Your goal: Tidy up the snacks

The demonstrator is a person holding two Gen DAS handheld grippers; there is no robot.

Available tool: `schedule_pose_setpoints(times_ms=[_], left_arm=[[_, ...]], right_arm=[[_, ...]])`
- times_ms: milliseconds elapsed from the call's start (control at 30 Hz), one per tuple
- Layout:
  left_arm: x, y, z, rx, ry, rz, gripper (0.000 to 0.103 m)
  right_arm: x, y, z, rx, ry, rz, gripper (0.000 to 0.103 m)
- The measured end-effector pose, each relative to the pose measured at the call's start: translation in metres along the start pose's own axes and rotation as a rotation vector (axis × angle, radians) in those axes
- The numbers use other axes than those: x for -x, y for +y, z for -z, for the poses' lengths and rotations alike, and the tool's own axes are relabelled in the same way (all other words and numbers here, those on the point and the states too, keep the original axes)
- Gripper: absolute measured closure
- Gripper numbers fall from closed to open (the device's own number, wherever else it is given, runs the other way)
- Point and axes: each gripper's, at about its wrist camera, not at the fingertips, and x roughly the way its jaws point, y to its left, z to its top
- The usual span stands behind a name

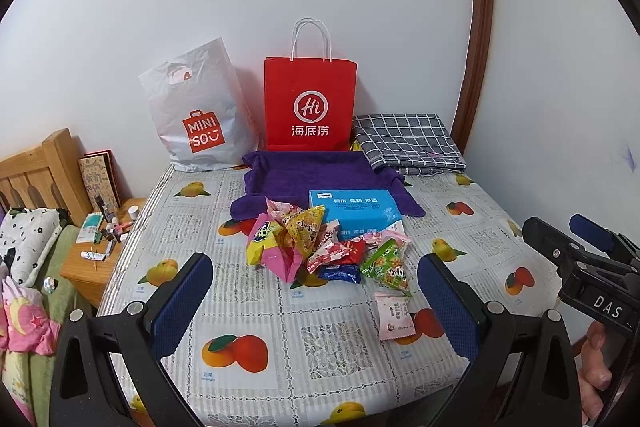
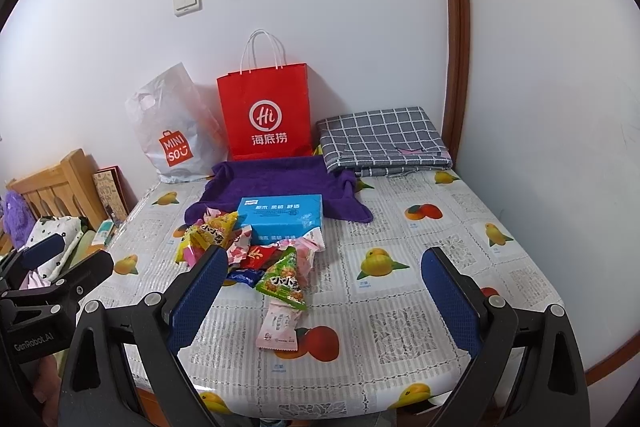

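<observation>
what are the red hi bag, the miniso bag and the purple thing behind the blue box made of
Red bag: looks like matte paper, with crisp flat sides and twisted white cord handles.
Miniso bag: probably thin plastic film, glossy, wrinkled, with a die-cut handle hole.
Purple tray: seemingly soft terry-like fabric, fuzzy, with floppy corners.

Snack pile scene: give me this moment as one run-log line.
left gripper: open, empty | right gripper: open, empty | snack pile: untouched on table | pink packet: nearest, apart | purple cloth tray: no snacks visible

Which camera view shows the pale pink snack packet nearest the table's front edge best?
The right wrist view: the pale pink snack packet lies unobstructed between the open fingers. In the left wrist view the packet appears smaller and off-centre.
</observation>
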Motion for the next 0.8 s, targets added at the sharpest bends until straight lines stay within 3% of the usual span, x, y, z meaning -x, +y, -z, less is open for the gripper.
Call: schedule_pose_setpoints(times_ms=[467, 800], left_arm=[[-0.001, 0.001, 0.0, -0.004, -0.005, 0.002, 0.0], [-0.045, 0.019, 0.014, 0.017, 0.061, -0.026, 0.0]], right_arm=[[0.0, 0.004, -0.001, 0.011, -0.008, -0.015, 0.007], [-0.041, -0.001, 0.021, -0.007, 0.069, -0.045, 0.007]])
